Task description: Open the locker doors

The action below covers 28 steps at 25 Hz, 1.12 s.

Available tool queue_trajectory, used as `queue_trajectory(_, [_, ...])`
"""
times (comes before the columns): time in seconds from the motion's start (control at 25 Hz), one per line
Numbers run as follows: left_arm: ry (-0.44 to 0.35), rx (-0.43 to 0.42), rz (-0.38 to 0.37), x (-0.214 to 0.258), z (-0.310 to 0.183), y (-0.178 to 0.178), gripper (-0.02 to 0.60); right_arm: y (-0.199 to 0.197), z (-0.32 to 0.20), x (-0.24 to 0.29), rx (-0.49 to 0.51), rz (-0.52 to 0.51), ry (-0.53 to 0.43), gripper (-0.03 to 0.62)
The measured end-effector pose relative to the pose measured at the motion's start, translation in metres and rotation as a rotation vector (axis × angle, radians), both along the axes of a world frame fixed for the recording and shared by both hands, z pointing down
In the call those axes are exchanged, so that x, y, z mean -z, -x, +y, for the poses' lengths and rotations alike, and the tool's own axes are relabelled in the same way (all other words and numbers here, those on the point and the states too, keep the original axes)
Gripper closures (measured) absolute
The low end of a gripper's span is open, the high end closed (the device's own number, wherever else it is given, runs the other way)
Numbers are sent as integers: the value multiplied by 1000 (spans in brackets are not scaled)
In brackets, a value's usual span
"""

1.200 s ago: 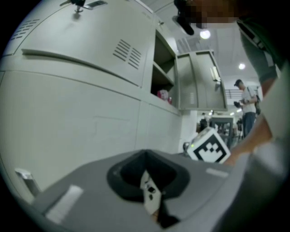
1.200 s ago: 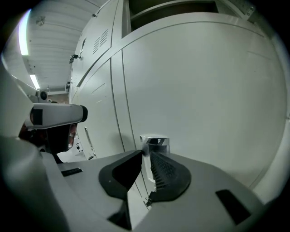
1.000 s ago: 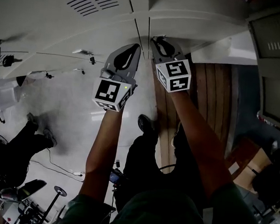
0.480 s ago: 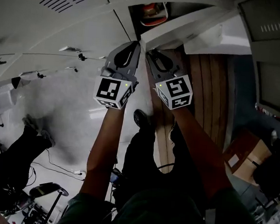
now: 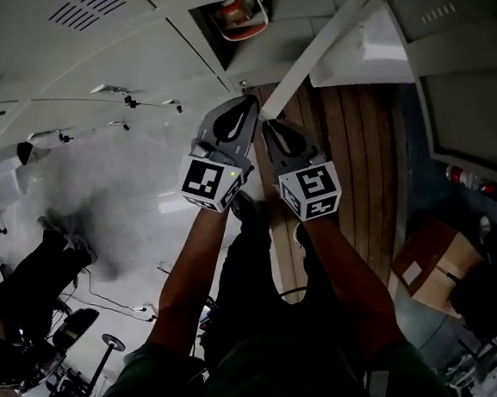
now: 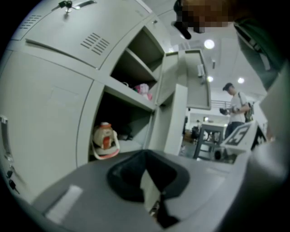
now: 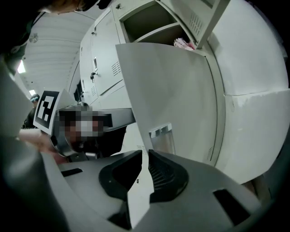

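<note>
The pale grey locker door (image 5: 318, 48) stands swung out from the bank of lockers. In the right gripper view its panel (image 7: 172, 90) runs down into my right gripper (image 7: 141, 156), which is shut on its lower edge. My left gripper (image 5: 246, 102) sits right beside the right gripper (image 5: 270, 124) at the door's lower end. A pale sliver of the door edge (image 6: 174, 118) shows between the left gripper's (image 6: 149, 181) shut jaws. The opened compartment holds a red and white bottle-like thing (image 5: 241, 15) (image 6: 104, 138). A pink item (image 6: 142, 89) lies on the shelf above.
Closed lockers (image 5: 91, 15) with keys in their locks (image 5: 127, 101) run to the left. A wooden bench (image 5: 356, 159) stands to the right of the door, with a cardboard box (image 5: 437, 262) beyond. A person sits low at left (image 5: 25, 278); another stands by a table (image 6: 233, 106).
The door has swung further out, uncovering the compartment and the red and white thing inside. Both grippers have drawn back toward me along with the door's edge.
</note>
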<state>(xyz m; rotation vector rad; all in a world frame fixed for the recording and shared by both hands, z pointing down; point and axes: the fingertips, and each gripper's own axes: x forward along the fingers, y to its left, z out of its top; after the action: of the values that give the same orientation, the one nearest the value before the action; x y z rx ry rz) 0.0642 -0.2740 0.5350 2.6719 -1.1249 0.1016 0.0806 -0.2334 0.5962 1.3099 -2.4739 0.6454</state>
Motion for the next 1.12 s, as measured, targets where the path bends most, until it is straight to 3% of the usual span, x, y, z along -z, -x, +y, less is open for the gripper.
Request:
queue_trajectory(0.48, [48, -166, -1, 9, 43, -111, 589, -94, 55, 4, -171, 55, 136, 554])
queue_trajectory(0.8, [49, -278, -52, 17, 68, -181, 589, -132, 75, 27, -186, 48, 137, 554])
queue_trajectory(0.96, [29, -222, -61, 31, 57, -174, 589, -134, 74, 46, -127, 47, 115, 554])
queue_trajectory(1.12, [2, -112, -40, 48, 50, -131, 589, -126, 71, 66, -46, 71, 56, 554])
